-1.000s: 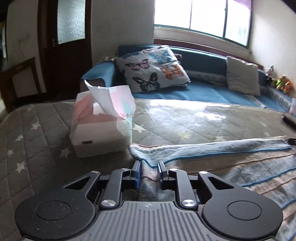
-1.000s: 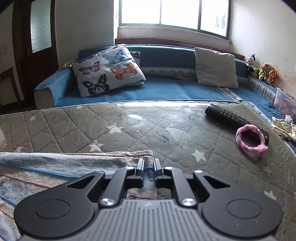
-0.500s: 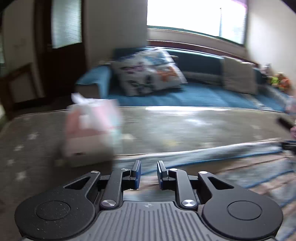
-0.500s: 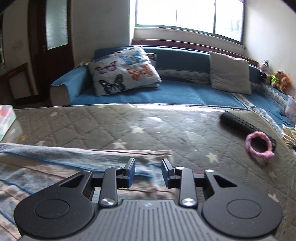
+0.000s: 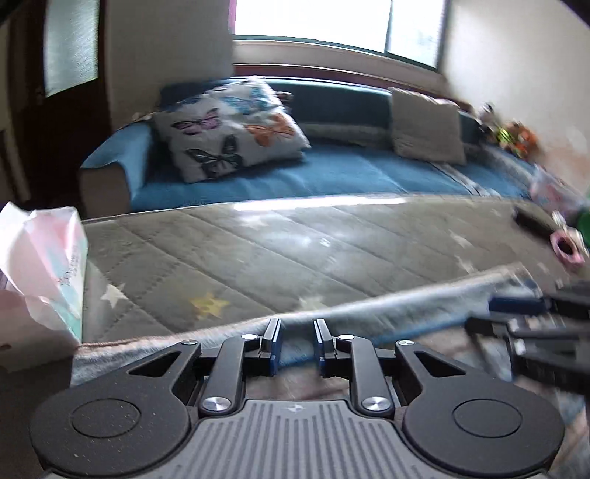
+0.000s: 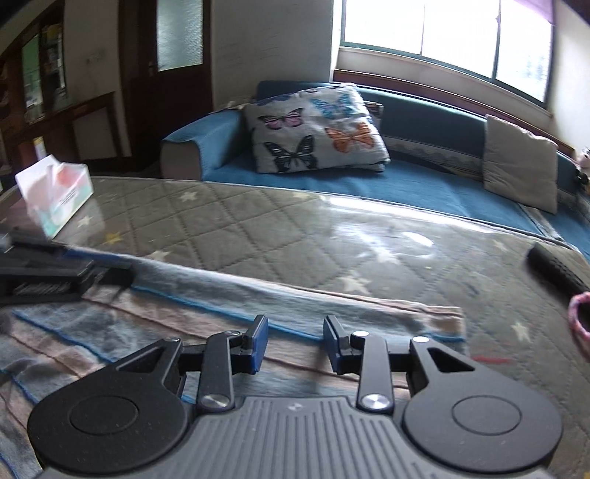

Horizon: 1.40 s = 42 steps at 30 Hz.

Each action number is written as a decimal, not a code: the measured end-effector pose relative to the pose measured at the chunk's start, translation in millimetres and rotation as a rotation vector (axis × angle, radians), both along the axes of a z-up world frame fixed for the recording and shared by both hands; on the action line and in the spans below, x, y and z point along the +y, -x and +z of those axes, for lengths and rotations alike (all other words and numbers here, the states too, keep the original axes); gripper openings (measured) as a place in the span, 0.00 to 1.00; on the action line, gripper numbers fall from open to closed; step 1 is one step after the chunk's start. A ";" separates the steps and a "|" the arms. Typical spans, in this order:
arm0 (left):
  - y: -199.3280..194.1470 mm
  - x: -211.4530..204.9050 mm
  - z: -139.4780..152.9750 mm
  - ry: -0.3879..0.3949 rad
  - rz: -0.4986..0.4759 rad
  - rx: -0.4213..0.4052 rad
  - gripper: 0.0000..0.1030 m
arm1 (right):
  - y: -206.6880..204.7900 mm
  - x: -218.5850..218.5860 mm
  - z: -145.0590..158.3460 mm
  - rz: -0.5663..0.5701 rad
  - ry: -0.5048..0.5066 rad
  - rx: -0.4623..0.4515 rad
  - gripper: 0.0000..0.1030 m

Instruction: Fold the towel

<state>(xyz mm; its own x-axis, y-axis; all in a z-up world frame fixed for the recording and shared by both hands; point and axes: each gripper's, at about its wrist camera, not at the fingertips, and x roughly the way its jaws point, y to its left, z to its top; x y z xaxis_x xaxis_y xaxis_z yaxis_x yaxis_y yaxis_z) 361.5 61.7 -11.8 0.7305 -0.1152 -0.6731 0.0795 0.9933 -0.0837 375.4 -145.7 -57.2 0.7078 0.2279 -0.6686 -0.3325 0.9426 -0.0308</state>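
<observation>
While the towel [image 6: 228,313] lies flat, both hand-held grippers, left [image 5: 295,344] and right [image 6: 295,344], hover released.

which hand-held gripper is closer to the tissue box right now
Left. The left hand-held gripper sits just right of the tissue box; the right hand-held gripper is farther right along the towel.

Backlit window [image 5: 332,22] glare, motion blur

Below and ahead of our right jaws lies the towel [image 6: 228,313] on the quilted table [image 6: 295,228] — tissue box [image 6: 55,191] far left, remote [image 6: 556,269] far right. Behind the table — the sofa [image 6: 424,188], bearing a cushion [image 6: 313,129].
</observation>
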 end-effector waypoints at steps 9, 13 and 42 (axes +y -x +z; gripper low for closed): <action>3.4 -19.8 -1.0 -0.014 -0.098 -0.011 0.20 | -9.5 19.0 -1.4 0.037 -0.002 -0.015 0.34; 11.2 -16.5 3.1 -0.028 -0.096 -0.011 0.20 | -5.7 12.3 2.7 0.042 -0.012 0.007 0.34; 285.0 17.8 29.5 -0.100 0.019 -0.095 0.57 | 223.2 58.9 11.9 0.418 0.139 0.037 0.49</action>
<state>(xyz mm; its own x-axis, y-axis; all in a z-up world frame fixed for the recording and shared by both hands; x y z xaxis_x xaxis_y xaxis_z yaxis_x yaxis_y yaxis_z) 76.5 79.5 17.7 0.7929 -0.0362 -0.6083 0.0633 0.9977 0.0233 152.3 -86.8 -45.3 0.5488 0.3961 -0.7362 -0.6879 0.7144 -0.1285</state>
